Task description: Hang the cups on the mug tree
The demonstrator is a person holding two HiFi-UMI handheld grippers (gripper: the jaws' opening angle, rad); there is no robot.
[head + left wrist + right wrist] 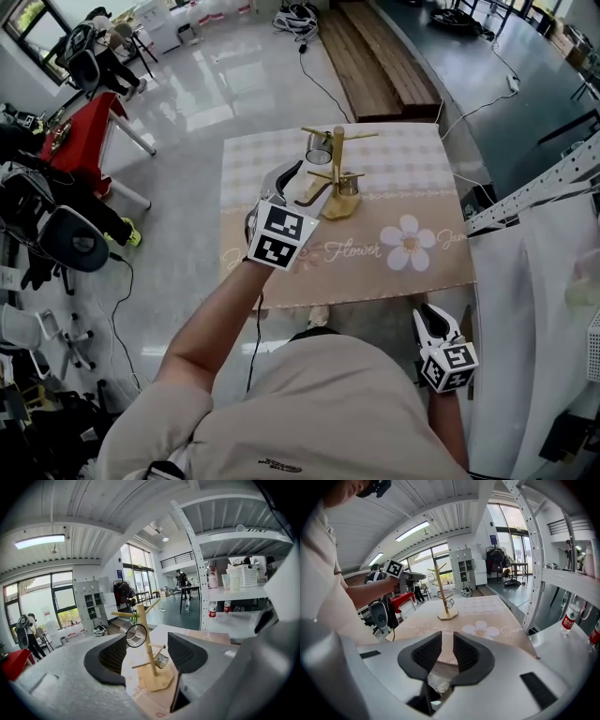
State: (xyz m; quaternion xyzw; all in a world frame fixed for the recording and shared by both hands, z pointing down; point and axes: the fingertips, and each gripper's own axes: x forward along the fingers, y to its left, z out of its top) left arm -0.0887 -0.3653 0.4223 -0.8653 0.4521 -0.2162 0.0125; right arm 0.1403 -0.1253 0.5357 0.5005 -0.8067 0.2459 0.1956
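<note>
Bright workshop, flower-patterned counter (pixel 394 178). The left gripper (pixel 305 183) hangs released and empty just beside the mug tree (pixel 337 159), where two cups (pixel 320 148) already hang. The right gripper (pixel 428 319), low and slightly parted, holds nothing. Hanging looks finished; backing away seems next.

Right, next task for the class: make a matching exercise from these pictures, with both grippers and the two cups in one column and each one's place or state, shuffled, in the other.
1. left gripper
2. right gripper
3. glass cup
4. metal cup

A. hangs from a lower peg of the mug tree
B. held low, off the near edge of the table, jaws a narrow gap apart
C. hangs from an upper peg
D. held over the table, jaws wide apart, empty

Pairs: 1-D, 2-B, 3-C, 4-A
</note>
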